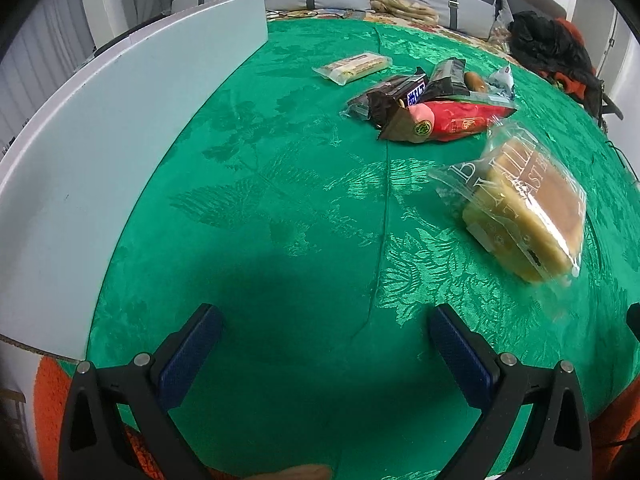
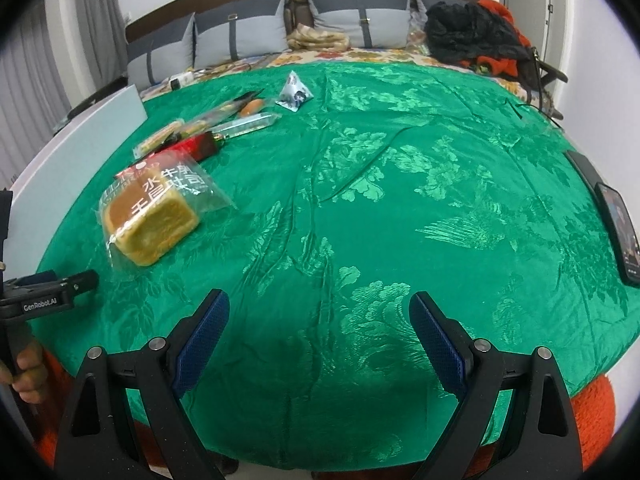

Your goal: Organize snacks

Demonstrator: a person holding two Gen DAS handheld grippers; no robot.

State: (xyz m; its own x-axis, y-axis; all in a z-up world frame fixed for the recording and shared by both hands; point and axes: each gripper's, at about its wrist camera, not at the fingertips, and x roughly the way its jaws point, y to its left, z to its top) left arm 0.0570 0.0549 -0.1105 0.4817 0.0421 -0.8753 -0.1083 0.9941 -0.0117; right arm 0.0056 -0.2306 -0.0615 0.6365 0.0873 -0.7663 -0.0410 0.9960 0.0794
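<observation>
- While both tools hover over the green cloth (image 2: 400, 184) on the bed, the left hand-held gripper (image 1: 324, 344) and the right hand-held gripper (image 2: 320, 324) each stand with jaws wide apart and nothing between them.
- White board (image 1: 120, 128): upright along the cloth's edge, at 9 to 11 o'clock in the left wrist view.
- Grey pillows (image 2: 236, 32), a dark heap of clothes (image 2: 472, 32): beyond the far edge, at 12 to 1 o'clock.
- Phone (image 2: 618, 232): flat at the cloth's rim, 3 o'clock in the right wrist view.
- Bagged toast loaf (image 1: 524, 216): at 2 o'clock from the left tool, near but apart; at 10 o'clock from the right one.
- Snack pile (image 1: 424, 104): dark wrappers, a red packet and a sausage, touching and overlapping, beyond the loaf at 1 o'clock.
- Flat biscuit pack (image 1: 352, 66): alone, just beyond the pile.
- Small triangular pouch (image 2: 296, 92): apart, at 12 o'clock in the right wrist view.
- Open room: bare cloth directly ahead of both tools and across the whole right half.
</observation>
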